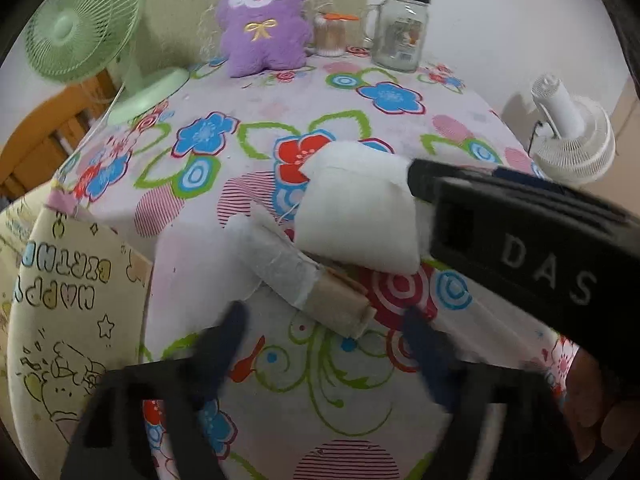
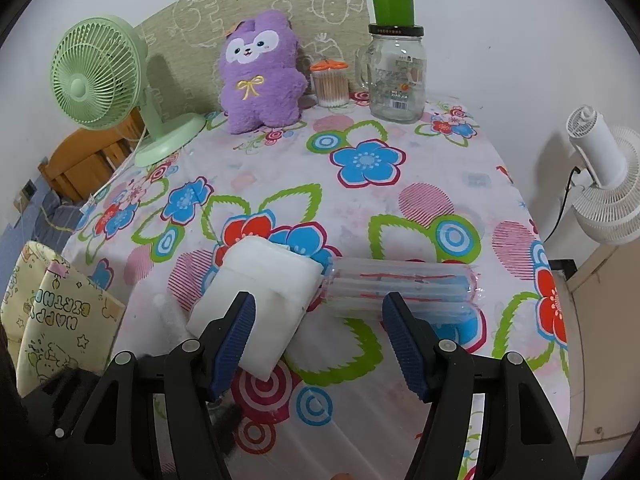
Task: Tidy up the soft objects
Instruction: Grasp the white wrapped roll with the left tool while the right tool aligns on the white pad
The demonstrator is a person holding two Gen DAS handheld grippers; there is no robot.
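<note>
A white padded pillow (image 1: 356, 212) lies on the flowered tablecloth (image 1: 248, 92), with a white roll with a tan end (image 1: 296, 272) just in front of it. My left gripper (image 1: 328, 348) is open and blurred, its fingers either side of the roll's tan end without touching it. The right gripper's black body (image 1: 520, 240) reaches in from the right, one fingertip against the pillow. In the right wrist view my right gripper (image 2: 320, 340) stands open; its left finger (image 2: 236, 332) overlaps the pillow (image 2: 264, 288). A clear pack of tubes (image 2: 404, 284) lies beyond the right finger.
A purple plush (image 1: 262, 24) sits at the back, beside a swab pot (image 1: 330, 36) and a glass jar (image 1: 400, 28). A green fan (image 1: 80, 24) stands back left, a white fan (image 1: 572, 140) off the right edge. A yellow birthday bag (image 1: 72, 300) stands at the left.
</note>
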